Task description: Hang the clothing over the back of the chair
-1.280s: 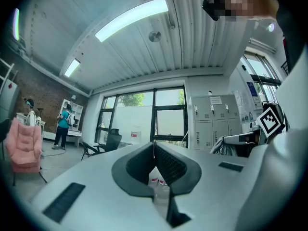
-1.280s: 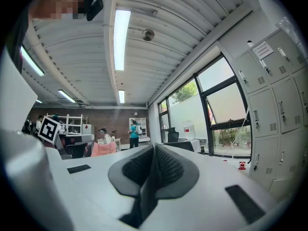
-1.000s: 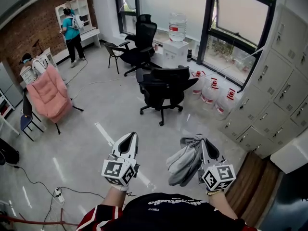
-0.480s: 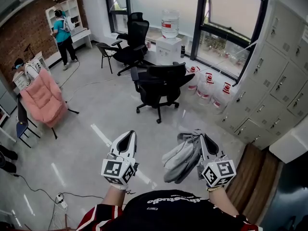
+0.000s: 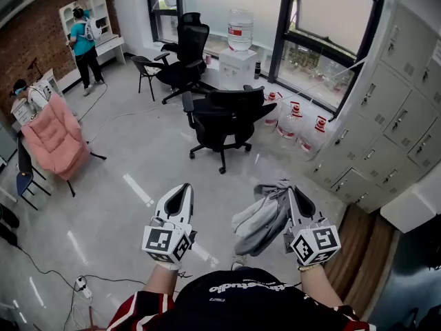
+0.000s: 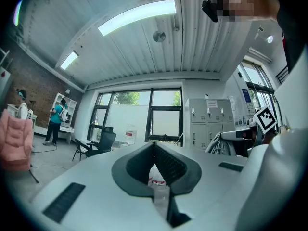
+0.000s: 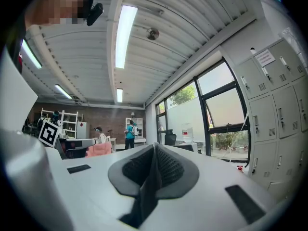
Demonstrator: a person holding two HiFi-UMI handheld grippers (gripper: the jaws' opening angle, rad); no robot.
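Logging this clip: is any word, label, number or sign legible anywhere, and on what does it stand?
No text can be read.
White print on the person's black shirt: too blurred to read.
Red label on the water bottle: too small to read.
Paper notice on the locker: too small to read.
Marker cube: black-and-white square pattern only, no words.

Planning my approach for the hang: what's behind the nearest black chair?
A white water dispenser with a bottle on top stands behind the black chair, by the window. Water jugs stand beside it. The chair's back covers the dispenser's base.
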